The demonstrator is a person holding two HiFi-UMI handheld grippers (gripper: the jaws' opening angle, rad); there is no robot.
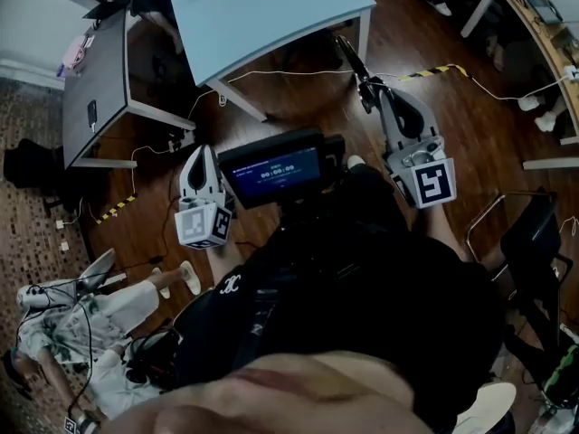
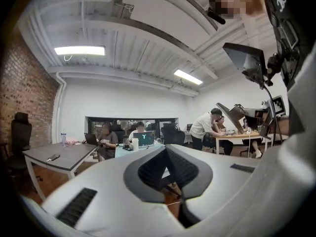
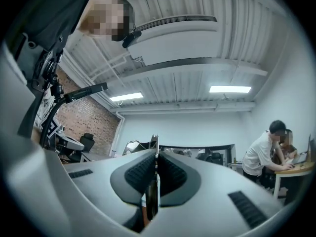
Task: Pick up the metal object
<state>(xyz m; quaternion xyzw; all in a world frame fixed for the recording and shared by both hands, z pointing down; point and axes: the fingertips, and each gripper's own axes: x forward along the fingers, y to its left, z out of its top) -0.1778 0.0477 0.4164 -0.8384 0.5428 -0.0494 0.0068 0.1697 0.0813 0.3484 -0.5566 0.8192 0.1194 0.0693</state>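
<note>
The right gripper's (image 3: pixel 156 158) fingers (image 3: pixel 139 174) clamp a thin flat metal strip (image 3: pixel 154 141), its end poking beyond them. The left gripper's (image 2: pixel 166 148) fingers (image 2: pixel 152 170) meet at the tips, empty.

Wooden floor (image 1: pixel 470 125) under loose cables (image 1: pixel 289 72), striped tape (image 1: pixel 434 70).

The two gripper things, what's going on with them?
A person standing in an office holds one gripper in each hand, out in front over the wooden floor. The right gripper is shut on a thin metal object, whose end pokes out past its tips, so it's already picked up. The left gripper is shut with nothing in it.
</note>
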